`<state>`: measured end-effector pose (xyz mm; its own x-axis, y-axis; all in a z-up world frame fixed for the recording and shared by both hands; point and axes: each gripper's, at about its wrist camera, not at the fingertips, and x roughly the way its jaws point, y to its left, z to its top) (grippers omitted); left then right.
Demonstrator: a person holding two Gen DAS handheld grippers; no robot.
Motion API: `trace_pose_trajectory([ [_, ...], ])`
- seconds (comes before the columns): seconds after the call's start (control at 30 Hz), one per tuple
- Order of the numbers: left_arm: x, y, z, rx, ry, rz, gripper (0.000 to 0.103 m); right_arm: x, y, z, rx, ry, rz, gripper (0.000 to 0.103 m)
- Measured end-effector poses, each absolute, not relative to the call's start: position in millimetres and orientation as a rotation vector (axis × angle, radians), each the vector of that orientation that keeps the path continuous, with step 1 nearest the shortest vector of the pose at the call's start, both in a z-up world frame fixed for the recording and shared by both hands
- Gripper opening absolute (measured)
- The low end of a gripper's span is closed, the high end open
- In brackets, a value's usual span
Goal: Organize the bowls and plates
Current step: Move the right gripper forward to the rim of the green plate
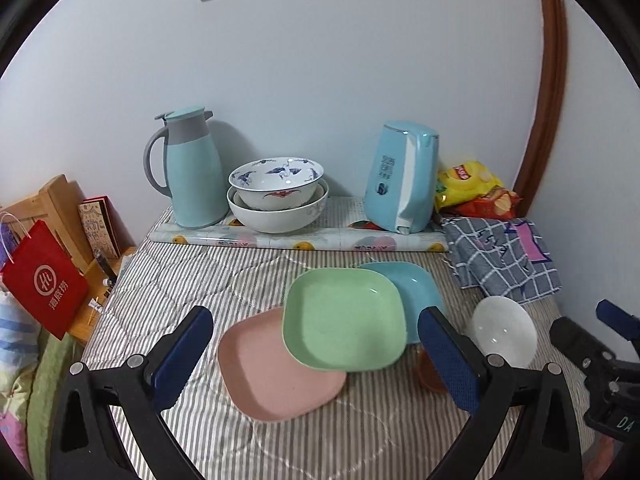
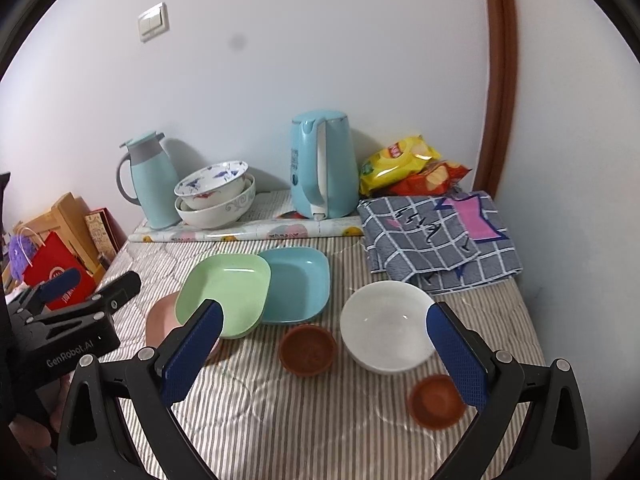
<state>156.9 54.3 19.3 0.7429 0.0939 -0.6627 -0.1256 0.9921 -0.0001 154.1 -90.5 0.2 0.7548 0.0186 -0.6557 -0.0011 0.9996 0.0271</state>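
Three square plates lie overlapped on the striped bedding: a pink plate (image 1: 276, 372) lowest, a green plate (image 1: 344, 320) over its far corner, a blue plate (image 1: 416, 288) behind. A white bowl (image 2: 386, 326) sits to their right, with two small brown dishes (image 2: 308, 348) (image 2: 436, 400) near it. Patterned bowls (image 1: 276, 192) are stacked at the back. My left gripper (image 1: 316, 356) is open above the pink and green plates. My right gripper (image 2: 324, 356) is open above the nearer brown dish and the white bowl. Both are empty.
A teal thermos jug (image 1: 192, 168) and a blue kettle (image 1: 404, 176) stand by the wall. Snack bags (image 2: 412, 164) and a folded checked cloth (image 2: 436, 236) lie at the back right. A red bag (image 1: 44, 280) and wooden items stand off the left edge.
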Motion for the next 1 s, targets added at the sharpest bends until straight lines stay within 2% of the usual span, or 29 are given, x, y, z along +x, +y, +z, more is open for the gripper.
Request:
trace_pose_trajectory([
  [0.17, 181.6, 72.0, 3.2, -0.062, 0.761, 0.146, 0.102, 185.7, -83.2, -20.6, 0.039, 0.768, 0.035, 0.094],
  [0.43, 215.0, 92.6, -22.2, -0.089, 0.812, 0.139, 0.097, 226.7, -65.1, -52.6, 0.026, 0.849, 0.063, 0.080],
  [0.63, 243.1, 97.9, -44.0, -0.079, 0.855, 0.118, 0.094, 247.3, -55.3, -76.3, 0.033, 0.901, 0.088, 0.078],
  [0.83, 266.8, 100.9, -67.1, -0.085, 0.897, 0.099, 0.086, 268.8, -45.9, -99.8, 0.039, 0.958, 0.112, 0.069],
  [1.0, 286.9, 102.1, -87.4, -0.082, 0.932, 0.091, 0.080, 283.9, -39.5, -115.3, 0.041, 0.988, 0.121, 0.068],
])
